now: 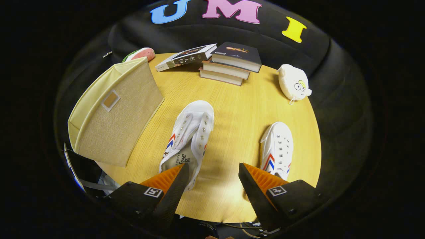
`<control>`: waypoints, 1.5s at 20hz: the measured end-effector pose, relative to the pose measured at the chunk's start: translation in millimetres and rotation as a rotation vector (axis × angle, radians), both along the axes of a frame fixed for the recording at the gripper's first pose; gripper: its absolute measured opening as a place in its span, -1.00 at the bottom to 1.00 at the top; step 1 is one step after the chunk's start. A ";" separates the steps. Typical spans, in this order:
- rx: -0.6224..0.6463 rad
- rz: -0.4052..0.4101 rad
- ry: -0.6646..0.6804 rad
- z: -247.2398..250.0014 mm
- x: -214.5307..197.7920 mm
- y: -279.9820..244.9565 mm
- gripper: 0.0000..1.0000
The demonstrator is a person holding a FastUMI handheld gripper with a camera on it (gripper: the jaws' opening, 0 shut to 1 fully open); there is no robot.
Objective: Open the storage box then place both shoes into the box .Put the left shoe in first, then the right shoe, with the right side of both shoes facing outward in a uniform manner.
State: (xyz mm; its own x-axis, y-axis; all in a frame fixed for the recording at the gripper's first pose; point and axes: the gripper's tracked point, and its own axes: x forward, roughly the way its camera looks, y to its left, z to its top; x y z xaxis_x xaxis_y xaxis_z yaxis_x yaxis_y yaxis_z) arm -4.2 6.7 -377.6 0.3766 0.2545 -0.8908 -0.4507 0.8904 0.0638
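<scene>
Our gripper point(212, 176) hangs above the near edge of the round table point(232, 109), fingers spread wide and holding nothing. Just ahead of the left finger lies one white shoe point(189, 136), its heel opening almost under that fingertip and its long axis running away from us, toe to the far side. We see the other shoe point(278, 147) just beyond the right finger, also toe-far and nearly parallel to the first. Off to the left stands the beige storage box point(114, 111), leaning and, we judge, not yet opened. Since the box comes first, we would swing left, past the nearer shoe.
</scene>
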 end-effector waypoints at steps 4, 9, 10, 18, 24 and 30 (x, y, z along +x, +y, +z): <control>-0.011 -0.020 -0.064 -21.5 33.0 7.7 0.92; 0.024 -0.040 -0.143 -38.9 58.4 22.7 0.77; 0.040 -0.046 -0.135 -43.7 57.6 27.2 0.68; 0.159 -0.186 -0.011 -48.4 57.7 41.0 -0.83; 0.306 -0.343 0.047 -2.1 49.5 43.8 -0.88; 0.380 -0.407 -0.036 121.1 53.5 24.3 -0.89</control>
State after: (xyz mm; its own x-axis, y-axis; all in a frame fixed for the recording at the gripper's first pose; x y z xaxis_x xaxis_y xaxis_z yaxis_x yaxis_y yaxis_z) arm 49.3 31.0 -256.5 0.5403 0.3830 -0.7493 -0.0836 0.9104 0.4051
